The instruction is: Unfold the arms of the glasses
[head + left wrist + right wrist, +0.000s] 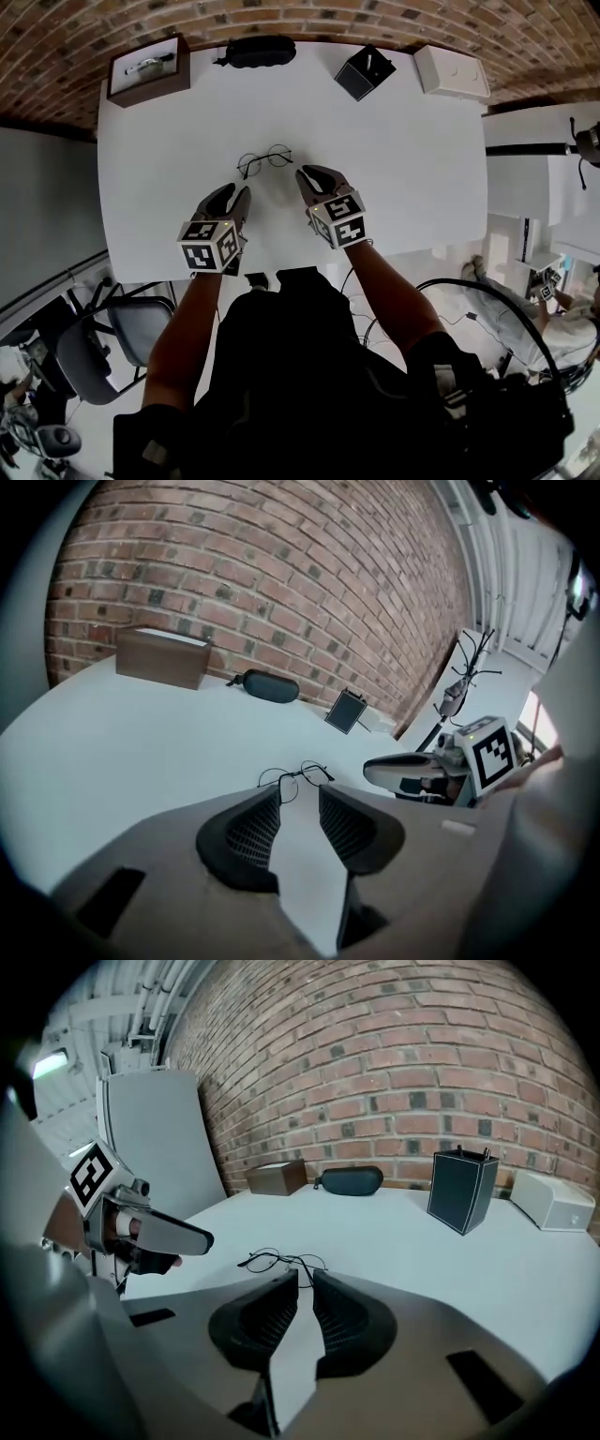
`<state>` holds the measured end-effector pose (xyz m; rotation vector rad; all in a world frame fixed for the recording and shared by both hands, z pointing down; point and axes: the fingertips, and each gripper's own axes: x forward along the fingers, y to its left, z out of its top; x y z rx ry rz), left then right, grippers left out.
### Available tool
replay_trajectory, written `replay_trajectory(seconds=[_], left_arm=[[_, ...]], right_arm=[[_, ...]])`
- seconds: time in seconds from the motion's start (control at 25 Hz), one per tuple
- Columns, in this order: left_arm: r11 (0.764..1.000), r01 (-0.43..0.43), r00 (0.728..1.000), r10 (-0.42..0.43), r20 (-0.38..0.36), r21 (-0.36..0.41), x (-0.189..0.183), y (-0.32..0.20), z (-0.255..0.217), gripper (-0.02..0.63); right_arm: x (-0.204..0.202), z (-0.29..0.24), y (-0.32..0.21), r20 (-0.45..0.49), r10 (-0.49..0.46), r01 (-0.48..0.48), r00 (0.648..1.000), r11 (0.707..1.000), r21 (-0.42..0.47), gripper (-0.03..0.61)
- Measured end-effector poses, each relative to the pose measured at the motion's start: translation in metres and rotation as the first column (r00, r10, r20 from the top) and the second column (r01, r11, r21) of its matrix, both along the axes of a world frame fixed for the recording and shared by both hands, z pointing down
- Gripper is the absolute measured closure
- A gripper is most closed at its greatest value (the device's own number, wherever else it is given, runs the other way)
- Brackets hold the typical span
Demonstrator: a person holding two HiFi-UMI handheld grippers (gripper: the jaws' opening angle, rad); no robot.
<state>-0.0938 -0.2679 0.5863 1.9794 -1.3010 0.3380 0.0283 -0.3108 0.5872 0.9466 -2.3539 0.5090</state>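
Note:
Thin black round-rimmed glasses (264, 159) lie on the white table (422, 169), a little beyond both grippers. My left gripper (232, 192) hovers just near and left of them; its jaws stand open with only bare table between them, and the glasses (295, 775) show right past its tips (300, 794). My right gripper (312, 173) is just to the right of the glasses. Its jaws (306, 1279) stand a narrow gap apart with nothing in them, and the glasses (281, 1262) lie just ahead. Whether the arms are folded is too fine to tell.
Along the far edge by the brick wall stand a brown box (148, 67), a black glasses case (258, 50), a black box (366, 72) and a white box (452, 72). An office chair (103, 347) stands at the near left of the table.

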Motion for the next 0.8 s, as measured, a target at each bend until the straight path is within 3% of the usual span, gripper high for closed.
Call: replay_trajectory(seconds=[0.8], left_arm=[[0.992, -0.009, 0.999, 0.016, 0.049, -0.125, 0.012, -0.023, 0.052, 0.482]], right_arm=[[-0.02, 0.041, -0.022, -0.111, -0.126, 0.122, 0.986, 0.992, -0.041, 0.517]])
